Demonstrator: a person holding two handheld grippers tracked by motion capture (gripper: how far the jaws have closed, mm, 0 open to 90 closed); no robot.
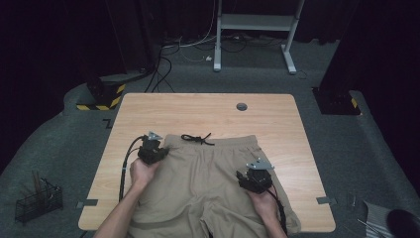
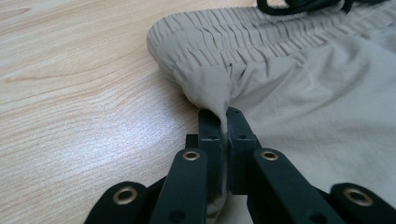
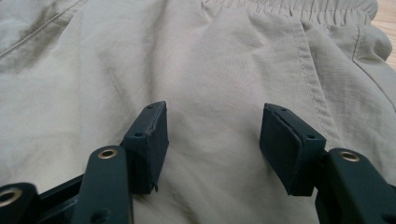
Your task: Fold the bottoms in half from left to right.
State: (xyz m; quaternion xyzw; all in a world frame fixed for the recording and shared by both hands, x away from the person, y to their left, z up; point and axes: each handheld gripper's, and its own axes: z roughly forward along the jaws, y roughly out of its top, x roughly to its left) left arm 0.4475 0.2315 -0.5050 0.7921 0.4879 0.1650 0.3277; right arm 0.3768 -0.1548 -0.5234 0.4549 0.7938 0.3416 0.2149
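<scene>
A pair of tan shorts lies flat on the pale wooden bench. The left tongs are clamped on a fold of cloth at the waistband corner. The right tongs stand wide apart over the fabric, gripping nothing. Beyond both tongs, grey carpet, cables and a white stand fill the dark room.

One pair of khaki shorts lies on one wooden worktop, with one black drawstring. Two grippers, left gripper and right gripper. One wire basket sits on the floor.
</scene>
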